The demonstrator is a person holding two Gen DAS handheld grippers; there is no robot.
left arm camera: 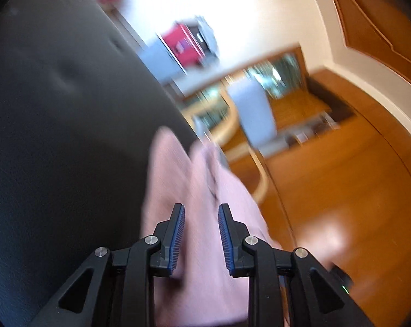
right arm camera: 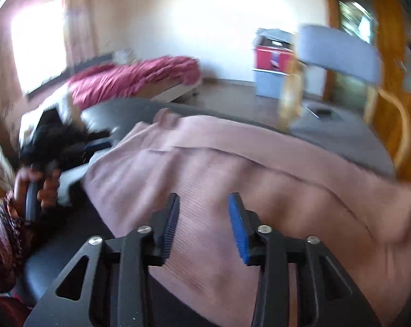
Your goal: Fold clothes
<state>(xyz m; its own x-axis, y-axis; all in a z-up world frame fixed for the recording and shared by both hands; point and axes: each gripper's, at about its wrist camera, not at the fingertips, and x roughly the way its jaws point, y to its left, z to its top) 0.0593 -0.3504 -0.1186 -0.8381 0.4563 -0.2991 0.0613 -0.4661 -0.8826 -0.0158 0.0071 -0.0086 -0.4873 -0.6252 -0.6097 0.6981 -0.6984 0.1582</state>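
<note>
Here, a pink garment is being laid out for folding.

The right gripper [right arm camera: 202, 218] is held over the pink garment [right arm camera: 232, 169] with jaws apart, nothing pinched; the left gripper [left arm camera: 201, 234] likewise gapes above it. The cloth is draped across a dark surface [left arm camera: 55, 136]. Next, an edge must be gripped.
</note>
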